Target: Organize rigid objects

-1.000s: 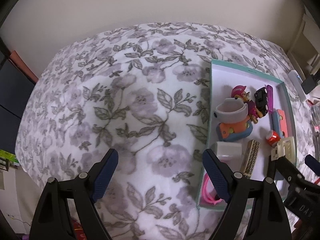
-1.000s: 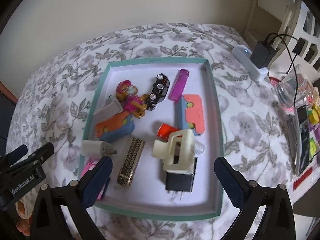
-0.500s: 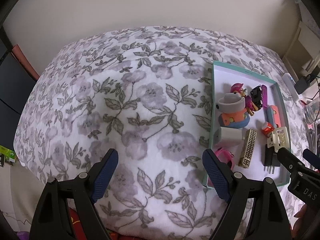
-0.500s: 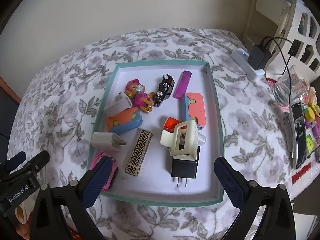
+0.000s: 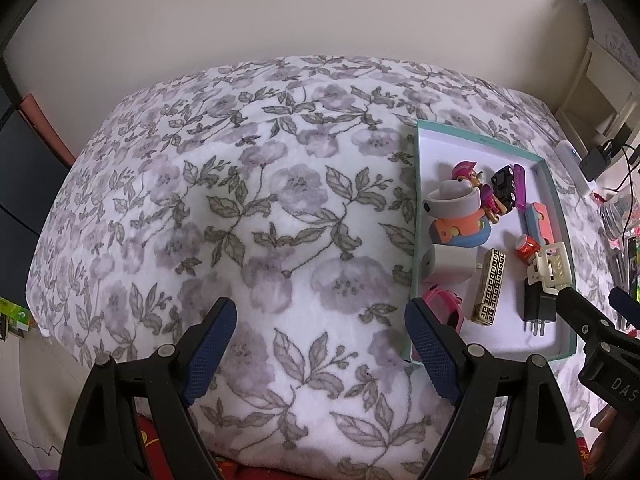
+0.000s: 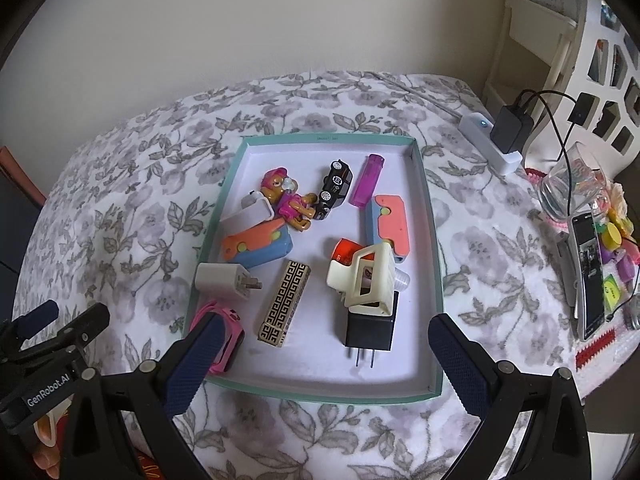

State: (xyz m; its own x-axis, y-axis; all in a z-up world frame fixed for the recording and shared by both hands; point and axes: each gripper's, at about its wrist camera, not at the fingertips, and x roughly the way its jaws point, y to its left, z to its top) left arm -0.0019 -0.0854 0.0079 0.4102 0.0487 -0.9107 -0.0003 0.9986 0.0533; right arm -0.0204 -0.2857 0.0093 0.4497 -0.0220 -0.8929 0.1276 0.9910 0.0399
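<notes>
Left gripper (image 5: 320,340): seen spread wide above the floral blanket (image 5: 248,216), nothing lodged between its fingers; it is placed to the left of the tray.
Right gripper (image 6: 324,356): also seen spread wide with nothing pinched, held over the near edge of the tray.
Tray (image 6: 428,208): a shallow teal-rimmed box with a white floor, laid flat on the blanket-covered bed.
Far half of tray: a toy figure (image 6: 286,196) with a pink cap is laid beside a black toy car (image 6: 335,188), and a purple lighter (image 6: 368,179) is found just to the right.
Middle of tray: two orange-and-blue blocks (image 6: 258,246) are seen, one at the left side, one at the right.
Near half of tray: a white charger (image 6: 220,280), a gold patterned case (image 6: 285,304), a cream hair claw (image 6: 366,280) resting on a black plug adapter (image 6: 370,330), and a pink item (image 6: 226,336) at the near left corner.
Beside bed: a power strip (image 6: 490,142) is seen at the right.
</notes>
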